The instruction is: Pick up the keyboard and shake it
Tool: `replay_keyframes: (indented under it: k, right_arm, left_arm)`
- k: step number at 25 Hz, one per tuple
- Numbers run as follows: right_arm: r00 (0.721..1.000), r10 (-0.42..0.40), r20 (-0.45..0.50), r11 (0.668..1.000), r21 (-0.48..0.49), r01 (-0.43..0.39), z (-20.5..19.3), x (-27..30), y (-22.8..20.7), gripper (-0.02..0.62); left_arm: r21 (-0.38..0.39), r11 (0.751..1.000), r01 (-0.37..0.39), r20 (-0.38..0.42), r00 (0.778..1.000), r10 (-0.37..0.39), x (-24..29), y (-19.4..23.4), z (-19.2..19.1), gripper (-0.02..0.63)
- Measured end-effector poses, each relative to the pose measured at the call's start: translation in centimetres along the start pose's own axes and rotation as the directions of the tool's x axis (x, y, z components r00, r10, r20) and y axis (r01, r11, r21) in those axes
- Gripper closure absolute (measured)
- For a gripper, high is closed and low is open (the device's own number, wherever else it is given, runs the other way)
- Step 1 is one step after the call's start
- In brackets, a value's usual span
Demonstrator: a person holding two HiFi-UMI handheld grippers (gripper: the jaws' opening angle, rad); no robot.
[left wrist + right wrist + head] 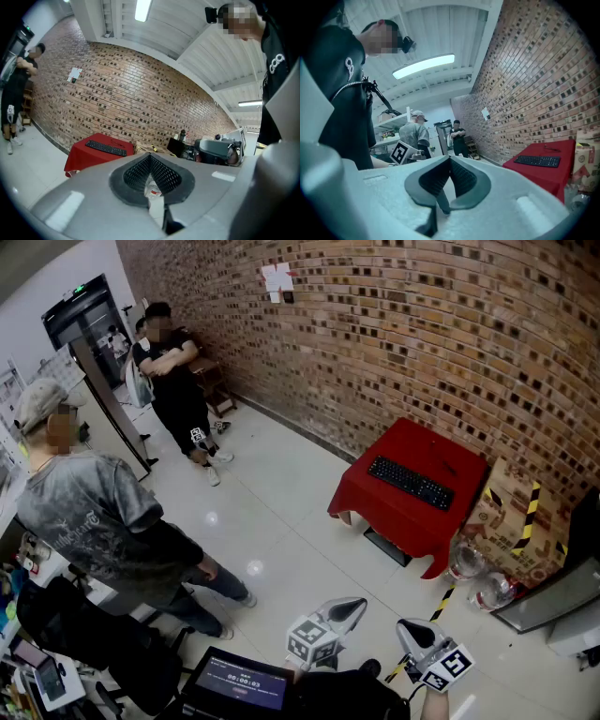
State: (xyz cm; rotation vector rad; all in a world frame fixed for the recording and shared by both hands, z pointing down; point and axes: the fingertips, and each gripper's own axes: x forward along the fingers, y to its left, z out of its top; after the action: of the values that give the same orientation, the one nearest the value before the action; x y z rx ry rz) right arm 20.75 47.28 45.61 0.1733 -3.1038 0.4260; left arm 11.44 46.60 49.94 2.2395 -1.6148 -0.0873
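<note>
Keyboard [411, 482] flat on red table [386, 514]; left claw [354, 607], right claw [406, 628] closed, empty

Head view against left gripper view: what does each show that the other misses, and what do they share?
Only the head view: a person in a grey T-shirt and cap, and a dark screen at the bottom edge. Only the left gripper view: the white panelled ceiling with a strip lamp. Both: the black keyboard on the red-draped table, the brick wall, a person in black beside it.
</note>
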Motion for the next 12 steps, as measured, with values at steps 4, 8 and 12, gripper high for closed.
replay_keyframes:
  k: [4, 8, 12]
  right_arm:
    - [0.999, -0.048, -0.005, 0.999, 0.000, 0.048, -0.4, -0.1, -0.8, 0.604]
    - [0.989, -0.144, -0.037, 0.990, -0.017, 0.143, -1.0, -0.4, -2.8, 0.604]
    - [0.983, -0.181, -0.039, 0.983, 0.005, 0.181, -1.3, -1.4, -4.8, 0.604]
  left_arm:
    - [-0.003, 1.000, -0.005, -0.001, 1.000, 0.005, -0.1, 0.1, -0.2, 0.591]
    - [-0.001, 1.000, -0.029, 0.009, 1.000, 0.029, 0.2, 0.4, 0.2, 0.591]
    - [0.017, 0.998, -0.056, 0.014, 0.998, 0.056, 1.4, 0.2, 0.5, 0.591]
